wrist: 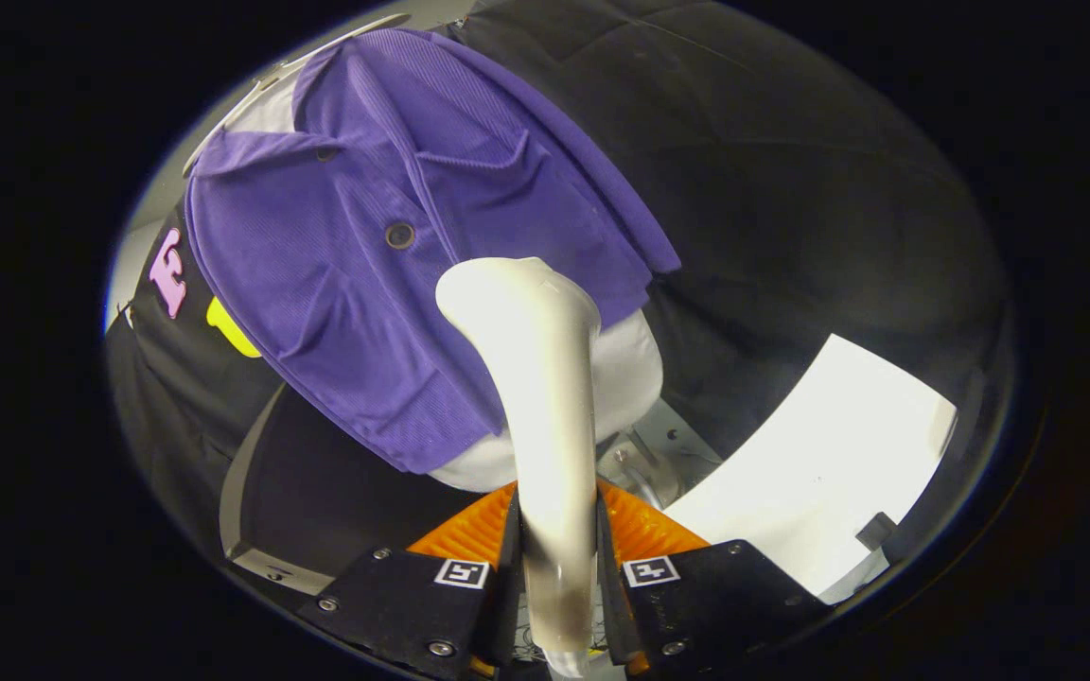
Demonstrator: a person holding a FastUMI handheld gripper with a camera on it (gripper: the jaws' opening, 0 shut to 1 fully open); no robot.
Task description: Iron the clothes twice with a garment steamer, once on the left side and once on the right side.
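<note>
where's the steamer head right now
In the gripper view the garment steamer is clamped between the fingers of the hand-held gripper, its head up against the lower front of the purple shirt, just below the shirt's dark button.

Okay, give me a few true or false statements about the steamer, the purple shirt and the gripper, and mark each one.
1. The gripper is shut on the garment steamer. True.
2. The shirt is green. False: it is purple.
3. The steamer's head is near the shirt's lower front. True.
4. The shirt lies folded flat on a table. False: it is draped over a pale form.
5. The gripper's fingers are wide open with nothing between them. False: the steamer's handle sits between them.
</note>
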